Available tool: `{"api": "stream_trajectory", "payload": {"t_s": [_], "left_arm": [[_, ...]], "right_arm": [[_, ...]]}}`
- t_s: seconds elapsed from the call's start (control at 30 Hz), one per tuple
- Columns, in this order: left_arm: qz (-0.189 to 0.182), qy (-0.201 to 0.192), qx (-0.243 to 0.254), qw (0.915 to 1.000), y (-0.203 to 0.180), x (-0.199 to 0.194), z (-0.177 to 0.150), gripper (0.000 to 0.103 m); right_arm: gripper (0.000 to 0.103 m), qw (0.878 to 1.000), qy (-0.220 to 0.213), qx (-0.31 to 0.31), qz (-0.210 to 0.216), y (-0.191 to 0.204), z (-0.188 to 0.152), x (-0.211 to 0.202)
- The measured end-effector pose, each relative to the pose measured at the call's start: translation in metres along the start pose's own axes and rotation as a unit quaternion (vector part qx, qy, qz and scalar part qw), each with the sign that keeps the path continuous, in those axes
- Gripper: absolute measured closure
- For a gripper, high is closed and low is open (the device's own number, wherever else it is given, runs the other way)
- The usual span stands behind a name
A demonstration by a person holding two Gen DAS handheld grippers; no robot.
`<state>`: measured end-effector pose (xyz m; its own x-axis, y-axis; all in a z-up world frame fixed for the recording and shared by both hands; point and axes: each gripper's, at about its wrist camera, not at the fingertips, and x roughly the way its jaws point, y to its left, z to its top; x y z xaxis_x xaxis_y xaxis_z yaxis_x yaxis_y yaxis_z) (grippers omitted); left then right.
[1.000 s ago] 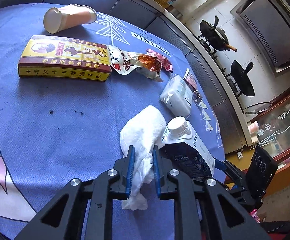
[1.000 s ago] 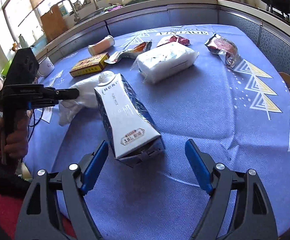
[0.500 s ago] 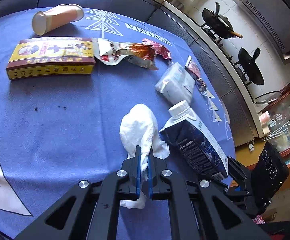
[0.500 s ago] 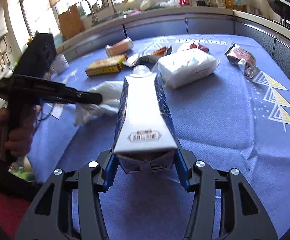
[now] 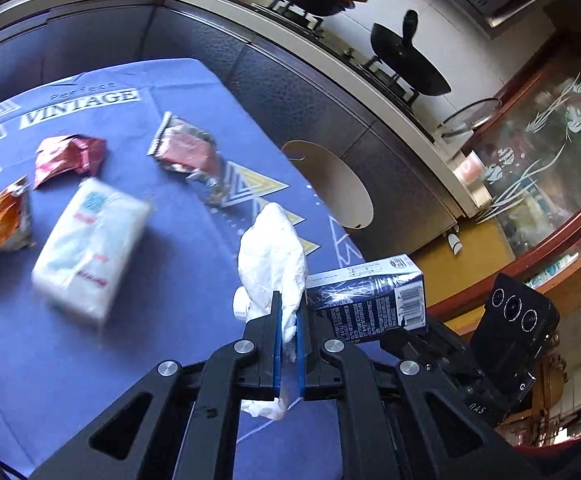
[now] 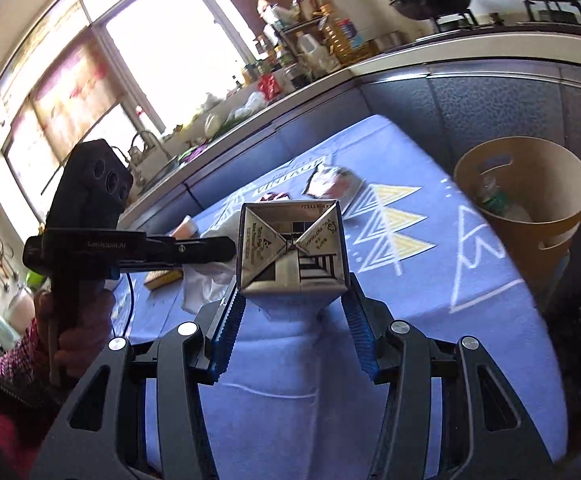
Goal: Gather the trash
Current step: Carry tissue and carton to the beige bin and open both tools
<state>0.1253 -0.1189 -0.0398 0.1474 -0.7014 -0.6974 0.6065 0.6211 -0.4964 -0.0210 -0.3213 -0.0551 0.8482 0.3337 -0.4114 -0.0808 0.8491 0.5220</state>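
With the crumpled tissue (image 5: 272,256) clenched in my left claw (image 5: 288,350) and the milk carton (image 6: 293,248) gripped by my right claw (image 6: 294,336), both lifted off the tabletop (image 5: 90,360), I am aiming for the brown bin (image 6: 530,216), keeping both grips firm until they are above its rim.
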Motion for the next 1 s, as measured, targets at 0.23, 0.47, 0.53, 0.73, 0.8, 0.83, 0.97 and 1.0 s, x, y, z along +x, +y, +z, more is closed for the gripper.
{"api": "stream_trajectory", "payload": {"t_s": [0.23,0.47,0.53,0.73,0.8,0.83,0.97,1.0], "left_arm": [[-0.018,0.031,0.025,0.999,-0.038,0.061,0.048,0.097],[-0.028,0.046,0.025,0.9982,-0.059,0.108,0.097,0.097],[-0.033,0.046,0.025,0.9981,-0.068,0.123,0.114,0.097],[-0.017,0.056,0.033,0.9977,-0.093,0.185,0.151,0.094],[0.004,0.061,0.026,0.9978,-0.092,0.204,0.154,0.07],[0.013,0.066,0.022,0.9975,-0.09,0.211,0.154,0.065],[0.014,0.072,0.0,0.9973,-0.083,0.216,0.151,0.067],[0.014,0.07,0.001,0.9975,-0.082,0.213,0.15,0.067]], "right_arm": [[0.055,0.996,-0.036,0.075,-0.013,-0.062,0.038,-0.007],[0.055,0.991,-0.067,0.103,-0.043,-0.111,0.083,-0.009],[0.056,0.989,-0.082,0.106,-0.06,-0.128,0.1,-0.014],[0.056,0.981,-0.098,0.064,-0.156,-0.156,0.137,-0.01],[0.036,0.979,-0.093,0.06,-0.173,-0.167,0.138,-0.003],[0.031,0.977,-0.092,0.061,-0.181,-0.171,0.137,0.0],[0.032,0.975,-0.098,0.064,-0.189,-0.174,0.129,-0.004],[0.032,0.975,-0.102,0.068,-0.187,-0.172,0.126,-0.006]]}}
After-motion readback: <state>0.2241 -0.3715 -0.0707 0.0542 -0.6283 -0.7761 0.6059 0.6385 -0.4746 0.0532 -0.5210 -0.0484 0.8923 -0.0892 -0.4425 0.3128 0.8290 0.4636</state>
